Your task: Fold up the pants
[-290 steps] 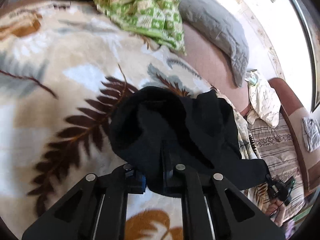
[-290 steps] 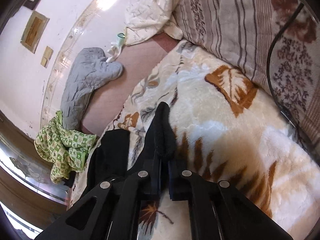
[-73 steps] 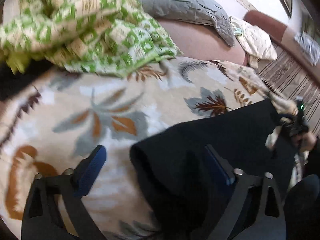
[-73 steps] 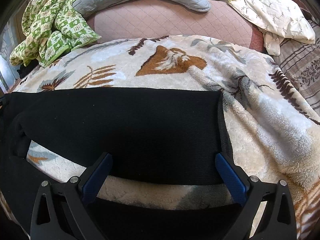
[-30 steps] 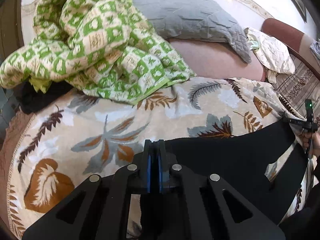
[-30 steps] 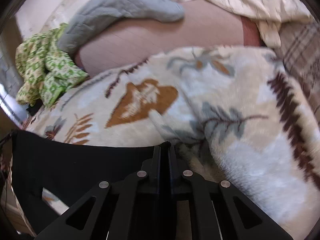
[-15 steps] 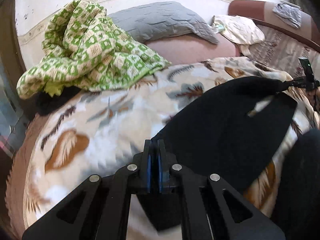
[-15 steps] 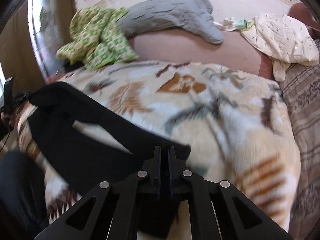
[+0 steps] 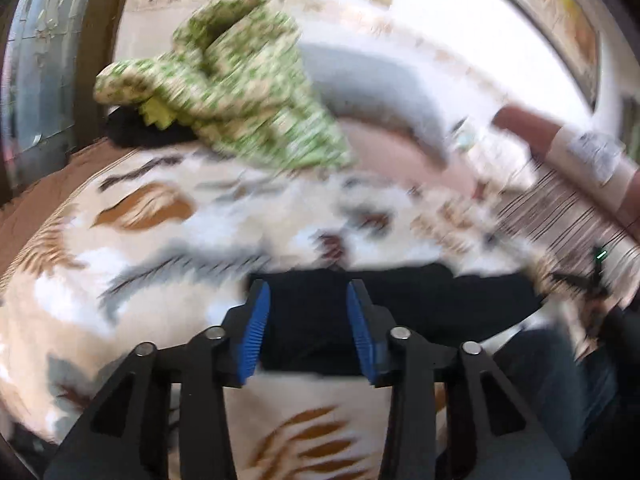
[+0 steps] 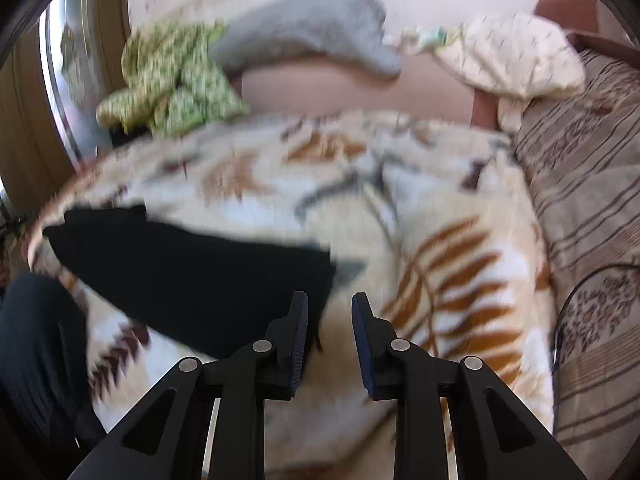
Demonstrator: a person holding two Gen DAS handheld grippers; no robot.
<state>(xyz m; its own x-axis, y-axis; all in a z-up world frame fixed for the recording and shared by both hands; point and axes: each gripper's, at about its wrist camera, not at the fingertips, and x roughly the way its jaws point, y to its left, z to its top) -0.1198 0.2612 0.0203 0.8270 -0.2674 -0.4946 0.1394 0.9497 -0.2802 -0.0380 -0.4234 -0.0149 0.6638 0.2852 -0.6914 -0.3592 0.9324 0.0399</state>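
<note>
Released since half a second ago: black pants [image 9: 400, 296] on blanket [image 9: 120, 280]; left gripper [image 9: 308, 324], right gripper [image 10: 330, 336] fingers parted, empty. Regrip edges squarely.

Black pants [image 10: 192, 276] lie on a cream blanket [image 10: 420, 240] with brown and grey leaf prints; a green-and-cream checked cloth [image 9: 240, 92]; a grey pillow [image 10: 312, 36].

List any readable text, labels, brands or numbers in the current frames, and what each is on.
None readable; both views are motion-blurred.
Framed items on the wall: contents too blurred to read.
Pale patch on the brown rail: any marks are illegible.
Black pants, floral blanket, left claw, right claw: no print visible.
</note>
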